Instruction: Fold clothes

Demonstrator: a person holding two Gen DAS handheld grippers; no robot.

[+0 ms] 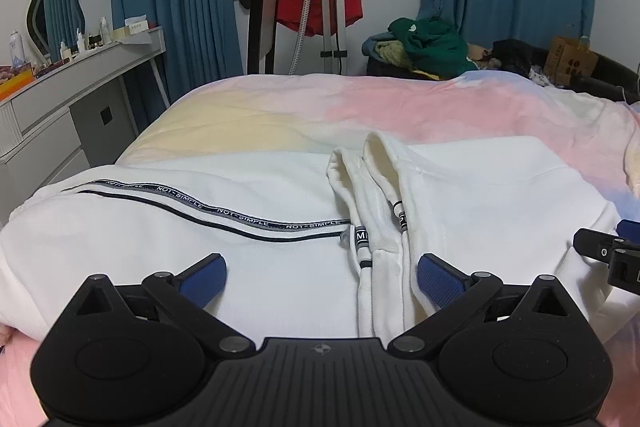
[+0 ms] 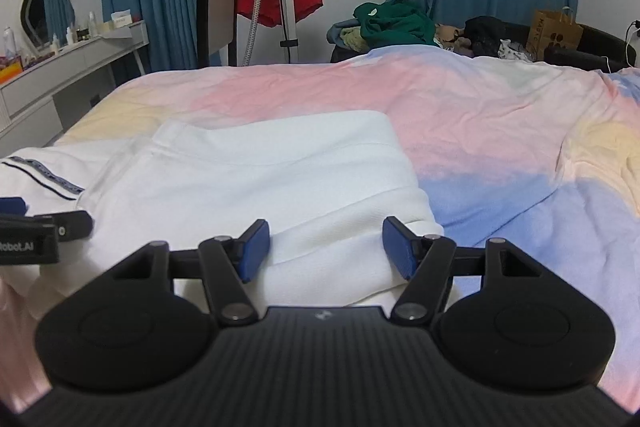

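A white hoodie [image 1: 248,251] with a black "NOT SIMPLE" stripe lies flat on the bed, its hood [image 1: 380,155] and drawstrings [image 1: 362,243] near the middle. My left gripper [image 1: 322,277] is open, low over the hoodie's chest beside the drawstrings. My right gripper [image 2: 324,247] is open over the hoodie's folded right part [image 2: 280,171], its fingers [image 2: 254,249] close to the cloth near the edge. Each gripper shows at the side of the other's view, the right one [image 1: 608,247] and the left one [image 2: 36,227].
The bed has a pink, yellow and blue cover [image 2: 480,131]. A grey dresser [image 1: 60,95] with bottles and a mirror stands left. A tripod and red cloth [image 1: 320,7] stand behind the bed. A clothes pile [image 1: 424,47] and paper bag [image 2: 556,31] lie at the back right.
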